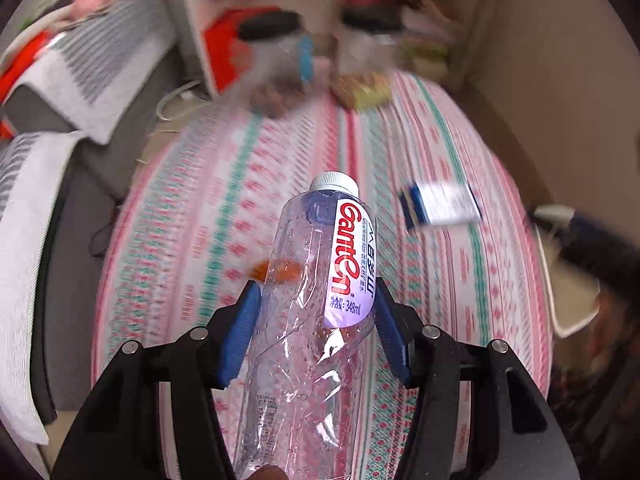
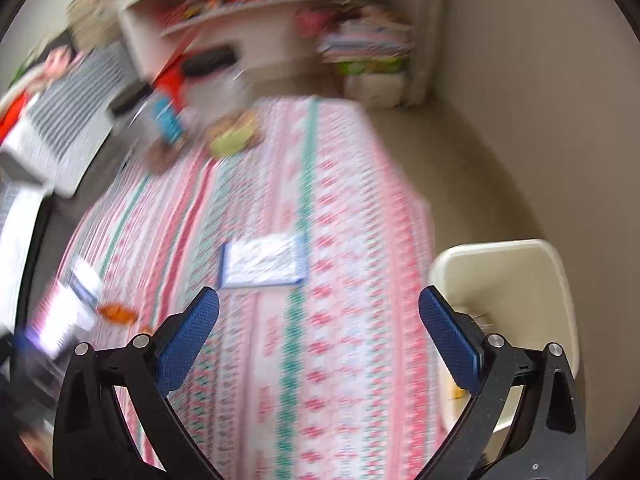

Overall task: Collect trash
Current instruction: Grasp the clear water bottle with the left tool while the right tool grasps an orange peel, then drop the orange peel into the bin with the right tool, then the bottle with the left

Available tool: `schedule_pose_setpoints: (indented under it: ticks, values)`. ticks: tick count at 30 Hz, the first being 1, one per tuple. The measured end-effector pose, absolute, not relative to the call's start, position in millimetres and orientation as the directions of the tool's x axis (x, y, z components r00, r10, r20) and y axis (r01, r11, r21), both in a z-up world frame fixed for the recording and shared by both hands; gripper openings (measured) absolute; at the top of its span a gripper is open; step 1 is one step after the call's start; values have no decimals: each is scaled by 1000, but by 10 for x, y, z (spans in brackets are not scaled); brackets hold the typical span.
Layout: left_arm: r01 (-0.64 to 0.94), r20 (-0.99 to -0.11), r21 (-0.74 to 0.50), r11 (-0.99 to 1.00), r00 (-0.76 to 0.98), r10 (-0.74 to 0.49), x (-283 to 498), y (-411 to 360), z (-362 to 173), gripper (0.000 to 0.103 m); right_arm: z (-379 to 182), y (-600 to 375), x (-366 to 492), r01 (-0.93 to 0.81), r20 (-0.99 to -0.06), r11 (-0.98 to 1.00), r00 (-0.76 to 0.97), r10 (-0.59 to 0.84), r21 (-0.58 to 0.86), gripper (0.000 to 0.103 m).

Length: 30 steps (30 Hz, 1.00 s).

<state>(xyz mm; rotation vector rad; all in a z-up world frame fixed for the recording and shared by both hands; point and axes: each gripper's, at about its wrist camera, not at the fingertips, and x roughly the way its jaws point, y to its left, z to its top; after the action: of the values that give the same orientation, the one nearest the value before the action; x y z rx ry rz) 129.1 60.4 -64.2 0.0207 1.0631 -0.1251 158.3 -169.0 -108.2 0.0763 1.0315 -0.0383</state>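
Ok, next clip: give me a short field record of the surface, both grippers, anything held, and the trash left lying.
surface: striped cloth
left gripper: shut on clear plastic bottle
bottle cap: on, pointing away
right gripper: open, holds nothing
left lying: blue-edged packet, orange scrap
bin: cream, beside the cloth

Open right tool [image 2: 319, 312], blue-edged packet [image 2: 264, 262], patterned tablecloth [image 2: 340, 208], cream bin [image 2: 516, 276]

Clear plastic bottle [image 1: 308, 300], white cap on, crumpled, droplets inside, red-lettered label; held above the table, cap pointing away. Blue-edged white wrapper [image 2: 264, 262] lies flat mid-table, toward the right edge. Small orange scrap [image 2: 117, 312] near the left edge.
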Motion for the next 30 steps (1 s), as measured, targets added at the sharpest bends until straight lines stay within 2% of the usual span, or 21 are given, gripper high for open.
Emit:
schedule_pose_setpoints:
  ticks: [4, 8, 11, 14, 15, 17, 18, 19, 22, 30]
  values:
    - [41, -834, -143, 989, 533, -143, 1247, 976, -396, 56, -1420, -1111, 1610, -56, -898, 998, 436, 60, 39, 95]
    - [10, -812, -162, 987, 567, -140, 1208, 1173, -264, 56, -1696, -751, 1630, -79, -931, 987, 330, 155, 137, 95]
    - [-4, -801, -164, 986, 584, -131, 1175, 1252, -212, 56, -1853, -476, 1643, -71, -940, 986, 300, 165, 150, 92]
    - [-13, -792, -174, 985, 597, -132, 1112, 1335, -139, 56, -1976, -214, 1645, -101, -946, 988, 291, 142, 118, 83]
    - [-16, -790, -176, 984, 599, -131, 1100, 1348, -130, 56, -2012, -162, 1652, -111, -948, 988, 288, 135, 107, 72]
    - [-23, -789, -167, 986, 603, -120, 1076, 1390, -119, 56, -2006, -70, 1620, -133, -935, 990, 342, 95, 52, 58]
    - [-29, -789, -166, 986, 604, -115, 1074, 1409, -120, 56, -1988, -52, 1612, -149, -927, 987, 357, 112, 62, 33]
    - [-35, -789, -167, 985, 604, -112, 1066, 1410, -128, 56, -1976, -49, 1619, -152, -927, 985, 353, 129, 79, 21]
    - [-56, -786, -178, 982, 608, -108, 1073, 1483, -125, 56, -1821, -141, 1680, -138, -912, 973, 344, 222, 184, 20]
    - [-99, -739, -224, 969, 666, -103, 1072, 1544, -52, 56, -798, -315, 1704, -196, -790, 946, 522, 323, 257, 20]
